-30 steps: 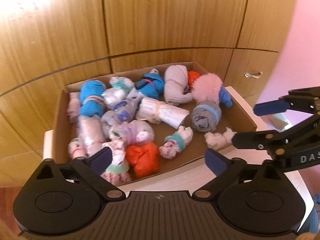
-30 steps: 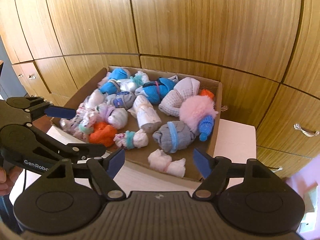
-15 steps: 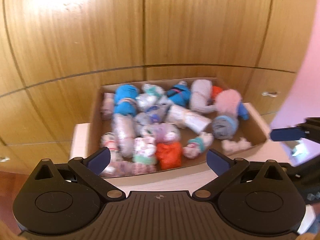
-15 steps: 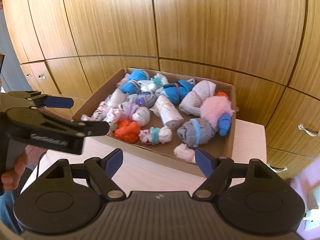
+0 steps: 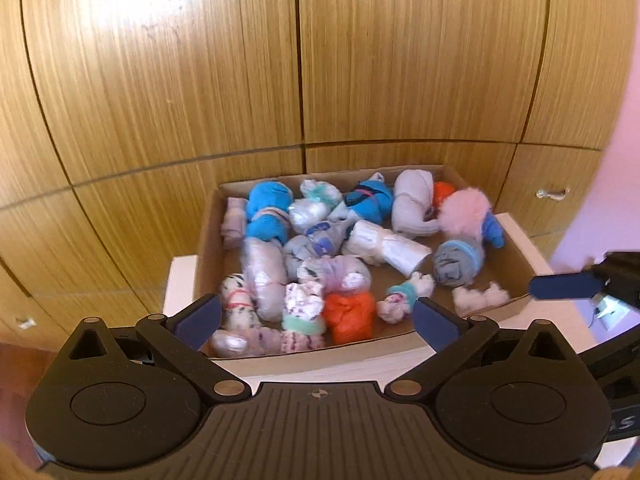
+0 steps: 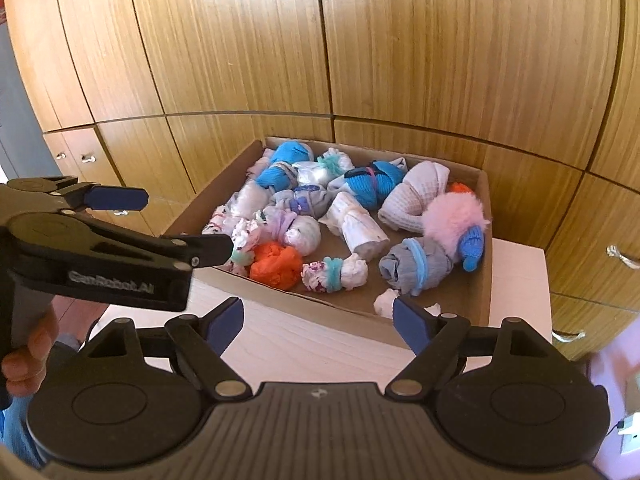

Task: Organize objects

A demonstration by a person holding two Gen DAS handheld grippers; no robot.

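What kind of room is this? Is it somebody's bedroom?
Probably a bedroom or dressing room at home, though I can't be sure. Tall wooden wardrobe doors fill the wall, drawers with metal handles sit below, and a cardboard box holds rolled-up socks.

wooden cabinet doors [image 5: 280, 80], pink wall [image 5: 592, 216]

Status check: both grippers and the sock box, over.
Left gripper open, empty. Right gripper opening, nothing between the jaws. Both short of the cardboard box of rolled socks. Nothing in the way.
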